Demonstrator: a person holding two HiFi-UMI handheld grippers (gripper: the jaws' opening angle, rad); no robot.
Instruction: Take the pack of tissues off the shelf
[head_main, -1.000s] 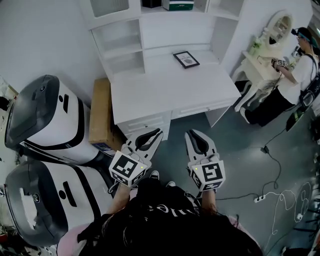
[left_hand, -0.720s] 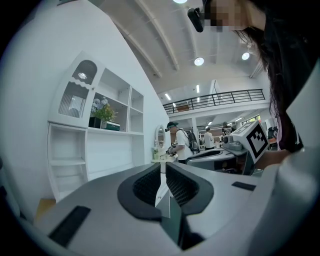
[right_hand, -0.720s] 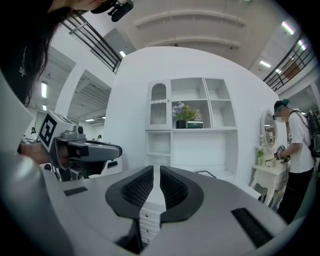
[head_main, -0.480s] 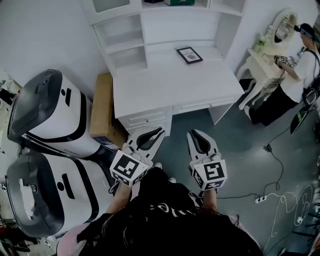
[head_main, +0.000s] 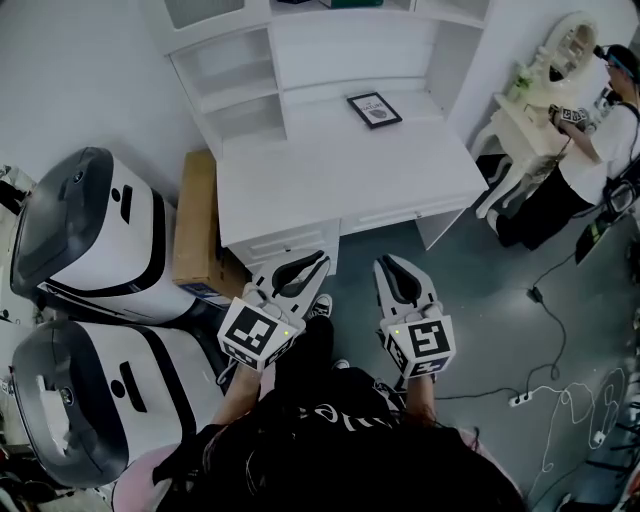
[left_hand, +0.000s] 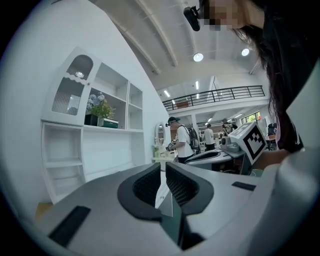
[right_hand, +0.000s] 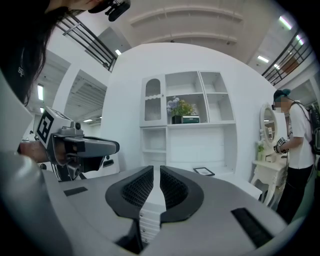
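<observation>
Head view shows the left hand-held gripper (head_main: 311, 263) and the right hand-held gripper (head_main: 387, 266) side by side, short of the table (head_main: 340, 185) and pointing at it. Each has its jaws pressed together with nothing between them. The pack (right_hand: 190, 119) sits on the shelf (right_hand: 210, 122) high above the table, just beside the plant (right_hand: 178, 108) — well apart from either gripper.

Risks, as I judge them:
- Jaws that arrive closed would shove the pack back toward the wall rather than take it, so they must part first.
- A reach that strays toward the plant could tip it, since it stands right next to the pack.
- A forearm stretched low over the table might sweep the frame (head_main: 375, 109) lying there.
- The pack may slip if it is pinched only at a corner.

Count: two grippers, one pack, one plant, one frame and one table. At the left are two big white-and-black machines (head_main: 92, 228), with one carton (head_main: 197, 225) between them and the table. The head view also shows one other person (head_main: 600, 120), at a dresser to the right.
</observation>
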